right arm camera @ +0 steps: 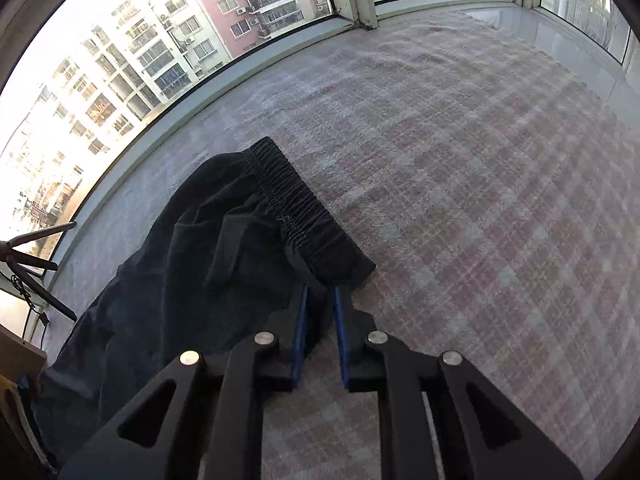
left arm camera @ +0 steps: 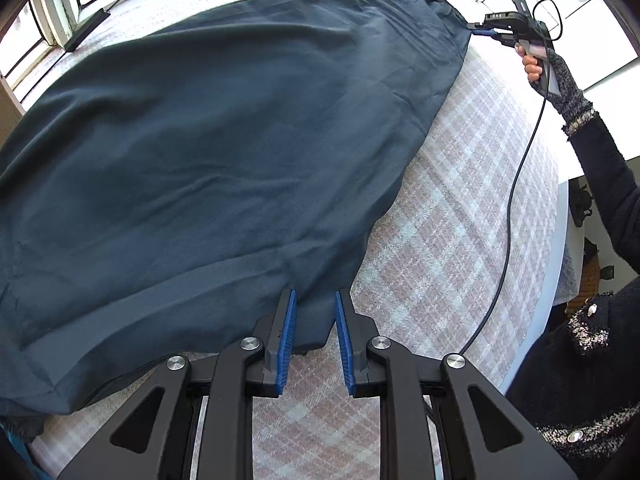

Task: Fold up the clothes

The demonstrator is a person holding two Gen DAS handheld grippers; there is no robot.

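Trousers [left arm camera: 208, 152] stretch between both hand-held grippers (waistband [right arm camera: 304, 216] rightward).

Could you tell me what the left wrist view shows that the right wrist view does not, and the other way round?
Only the left wrist view shows the right gripper from outside, pinching the garment's far corner, with the person's hand, dark sleeve and trailing cable. It also shows the left gripper closed on the near edge.

Only the right wrist view shows the gathered elastic waistband, the apartment buildings outside and a tripod.

Both show the dark garment lying on the plaid blanket, by windows.
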